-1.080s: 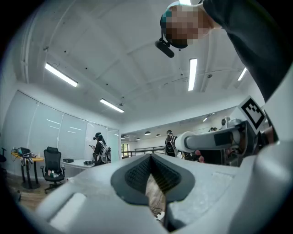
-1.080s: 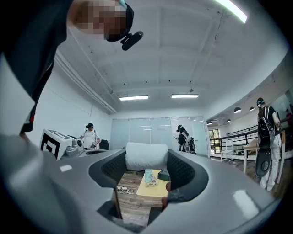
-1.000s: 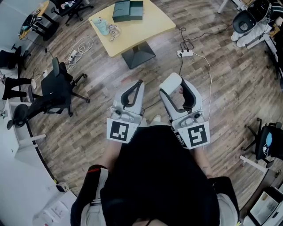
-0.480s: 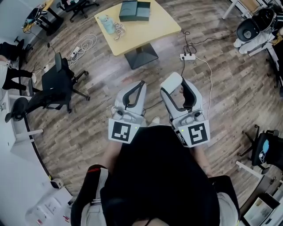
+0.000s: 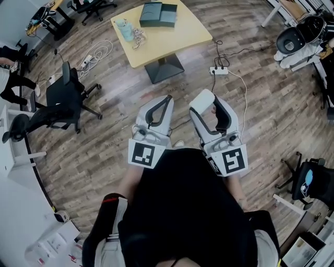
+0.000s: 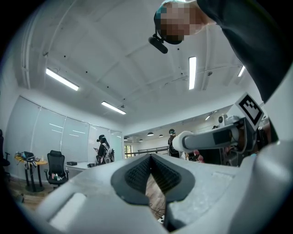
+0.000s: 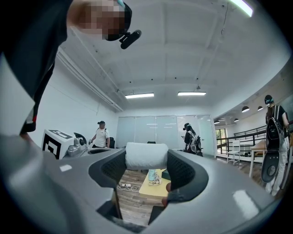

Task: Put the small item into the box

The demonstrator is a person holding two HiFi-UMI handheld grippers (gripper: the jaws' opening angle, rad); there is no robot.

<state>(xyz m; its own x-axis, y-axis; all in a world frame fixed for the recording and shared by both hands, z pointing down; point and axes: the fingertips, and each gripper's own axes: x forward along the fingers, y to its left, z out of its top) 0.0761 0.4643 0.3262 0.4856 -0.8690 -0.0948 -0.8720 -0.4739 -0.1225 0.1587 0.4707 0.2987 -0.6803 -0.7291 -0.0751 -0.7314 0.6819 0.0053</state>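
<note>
**Roll held, box well off**

A white roll (image 7: pixel 145 156) is clamped at the tips of the right claw (image 5: pixel 211 104); the left claw (image 6: pixel 150 157) is closed, empty. The box (image 5: pixel 158 14) lies on the bench (image 5: pixel 180 39), well apart. So shallow a grip may be shaken loose underway.

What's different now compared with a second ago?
Almost nothing. The head view drifted slightly, so the office chair sits a little further left in it. Nothing was picked up or let go: the right gripper still clamps the white roll, the left gripper stays shut and empty, and the dark box rests on the table as before.
</note>
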